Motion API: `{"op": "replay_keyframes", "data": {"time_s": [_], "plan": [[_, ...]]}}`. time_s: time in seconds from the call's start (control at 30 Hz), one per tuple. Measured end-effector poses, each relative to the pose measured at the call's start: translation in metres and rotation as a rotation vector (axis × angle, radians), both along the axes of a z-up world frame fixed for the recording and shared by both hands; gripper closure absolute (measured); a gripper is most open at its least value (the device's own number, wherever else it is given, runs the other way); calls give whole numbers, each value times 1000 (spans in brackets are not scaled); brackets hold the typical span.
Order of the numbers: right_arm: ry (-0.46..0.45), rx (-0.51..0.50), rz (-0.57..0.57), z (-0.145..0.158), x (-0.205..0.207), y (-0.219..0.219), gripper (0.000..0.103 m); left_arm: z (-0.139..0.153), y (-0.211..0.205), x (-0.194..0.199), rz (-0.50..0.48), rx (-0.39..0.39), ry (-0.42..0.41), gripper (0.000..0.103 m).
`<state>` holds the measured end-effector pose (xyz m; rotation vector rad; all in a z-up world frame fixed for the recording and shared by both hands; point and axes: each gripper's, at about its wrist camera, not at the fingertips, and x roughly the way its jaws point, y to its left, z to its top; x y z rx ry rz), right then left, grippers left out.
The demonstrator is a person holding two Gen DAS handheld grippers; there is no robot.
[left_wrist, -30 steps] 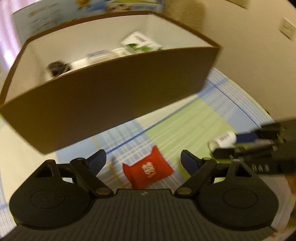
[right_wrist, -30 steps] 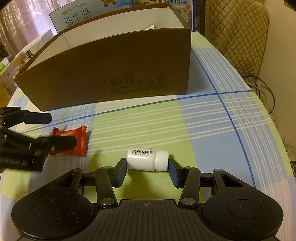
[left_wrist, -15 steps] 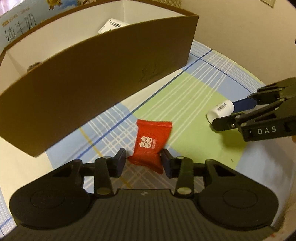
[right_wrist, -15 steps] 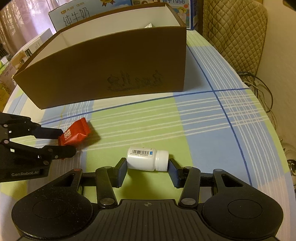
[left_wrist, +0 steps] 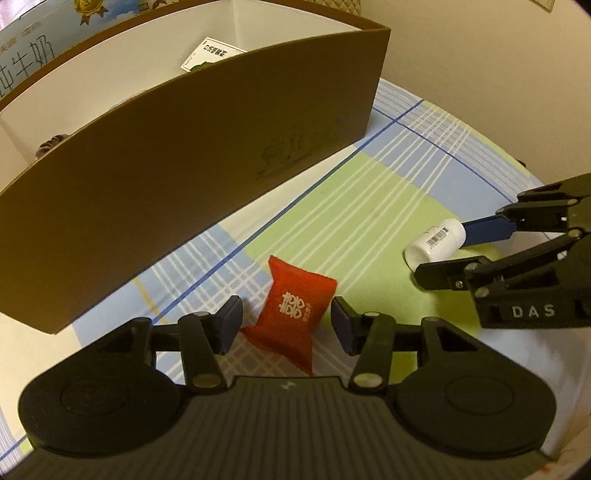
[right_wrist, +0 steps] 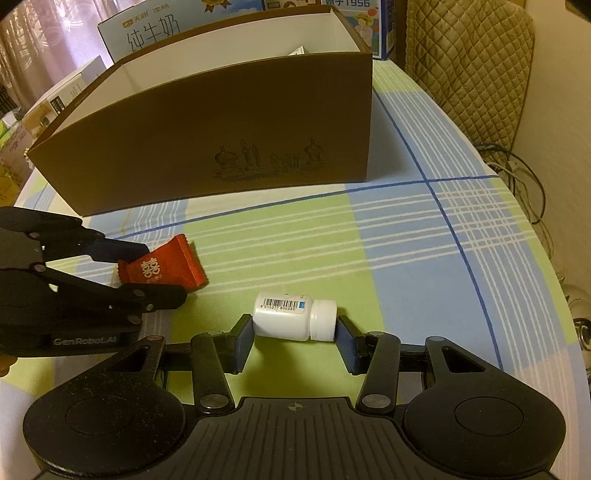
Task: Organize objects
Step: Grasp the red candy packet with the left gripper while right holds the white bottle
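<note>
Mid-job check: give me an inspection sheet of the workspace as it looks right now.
Surface: round table, plaid cloth in green, blue and white.
Job's things: red packet and white bottle, lying on its side, on the cloth; brown box behind, some items inside.
Clutter: nothing seen on the cloth.
Grippers: left gripper opening, packet between its jaws; right gripper closed on the bottle's ends.
Cables: wires beyond the table's right edge.
Surroundings: milk cartons behind the box; quilted chair.

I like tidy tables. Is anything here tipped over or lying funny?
Yes. The white bottle lies on its side on the tablecloth, not upright. The red candy packet lies crooked, one end lifted. Both are still outside the brown box.
</note>
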<state>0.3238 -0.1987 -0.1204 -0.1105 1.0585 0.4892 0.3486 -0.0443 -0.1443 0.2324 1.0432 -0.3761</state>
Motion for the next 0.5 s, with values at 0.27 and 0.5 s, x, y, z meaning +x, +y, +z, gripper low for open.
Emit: {"op": "replay_keyframes", "data": {"time_s": [0.27, 0.5], "plan": [[3, 16, 23, 3, -1, 3, 59, 5, 4, -2, 20, -28, 6, 70], [-14, 63, 73, 17, -3, 10, 59, 22, 22, -15, 105, -75, -11, 73]]}}
